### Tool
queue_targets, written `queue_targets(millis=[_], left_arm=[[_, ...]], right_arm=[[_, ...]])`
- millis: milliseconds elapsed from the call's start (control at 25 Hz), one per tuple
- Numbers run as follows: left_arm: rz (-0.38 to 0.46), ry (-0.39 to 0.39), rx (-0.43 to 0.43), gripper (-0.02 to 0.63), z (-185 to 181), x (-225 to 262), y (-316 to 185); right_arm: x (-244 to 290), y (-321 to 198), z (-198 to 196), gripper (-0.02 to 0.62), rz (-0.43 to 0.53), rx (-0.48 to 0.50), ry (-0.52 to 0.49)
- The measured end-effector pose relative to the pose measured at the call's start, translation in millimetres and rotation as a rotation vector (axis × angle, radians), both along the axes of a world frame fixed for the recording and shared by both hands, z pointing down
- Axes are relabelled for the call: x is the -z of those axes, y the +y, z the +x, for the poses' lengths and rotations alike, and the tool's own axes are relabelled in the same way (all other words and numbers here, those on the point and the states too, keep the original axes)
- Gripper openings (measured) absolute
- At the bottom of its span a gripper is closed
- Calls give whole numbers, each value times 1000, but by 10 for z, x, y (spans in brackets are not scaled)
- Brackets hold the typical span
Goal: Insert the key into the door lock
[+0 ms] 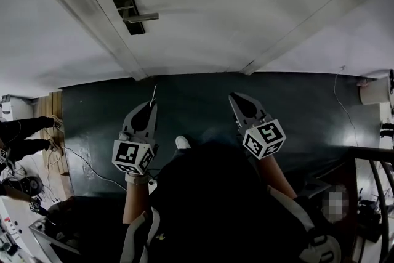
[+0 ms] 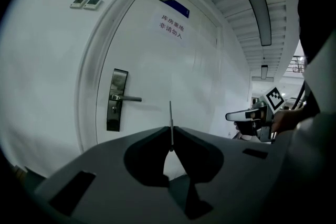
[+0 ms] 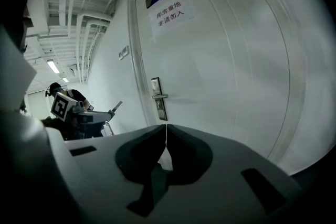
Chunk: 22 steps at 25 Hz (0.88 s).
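A white door (image 1: 234, 3) carries a dark metal lock plate (image 1: 126, 9) with a lever handle (image 1: 143, 18); the lock plate (image 2: 116, 99) also shows in the left gripper view and the lock plate (image 3: 158, 98) in the right gripper view. My left gripper (image 1: 151, 104) is shut on a thin key (image 2: 170, 124), whose blade sticks out forward toward the door; the key (image 1: 153, 93) shows as a thin sliver in the head view. It is well short of the lock. My right gripper (image 1: 234, 97) is shut and holds nothing, level with the left one.
The floor (image 1: 197, 108) is dark in front of the door. A white door frame (image 1: 92, 15) runs beside the lock. A paper notice (image 2: 171, 25) is stuck high on the door. Cables and gear (image 1: 24, 182) lie at the left, a railing (image 1: 369, 194) at the right.
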<state>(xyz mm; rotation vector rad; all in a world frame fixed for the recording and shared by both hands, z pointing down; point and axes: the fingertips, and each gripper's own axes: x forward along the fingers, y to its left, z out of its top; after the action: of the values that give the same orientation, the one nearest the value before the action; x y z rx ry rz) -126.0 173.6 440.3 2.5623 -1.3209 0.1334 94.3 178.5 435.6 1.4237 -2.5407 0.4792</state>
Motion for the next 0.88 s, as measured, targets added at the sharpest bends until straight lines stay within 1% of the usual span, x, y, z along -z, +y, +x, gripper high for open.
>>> queue_targets(millis=[160, 360, 600, 880], left_arm=[[-21, 16, -3, 29, -90, -44, 9], [-28, 21, -2, 29, -19, -82, -136], [-48, 15, -13, 29, 244, -114, -609], [-74, -10, 0, 29, 575, -147, -1334]], right_arm=[[12, 13, -53, 15, -3, -16, -1], [-1, -160, -2, 15, -2, -13, 0], [53, -686, 143, 15, 9, 9, -22], [3, -1425, 290, 15, -6, 81, -41]])
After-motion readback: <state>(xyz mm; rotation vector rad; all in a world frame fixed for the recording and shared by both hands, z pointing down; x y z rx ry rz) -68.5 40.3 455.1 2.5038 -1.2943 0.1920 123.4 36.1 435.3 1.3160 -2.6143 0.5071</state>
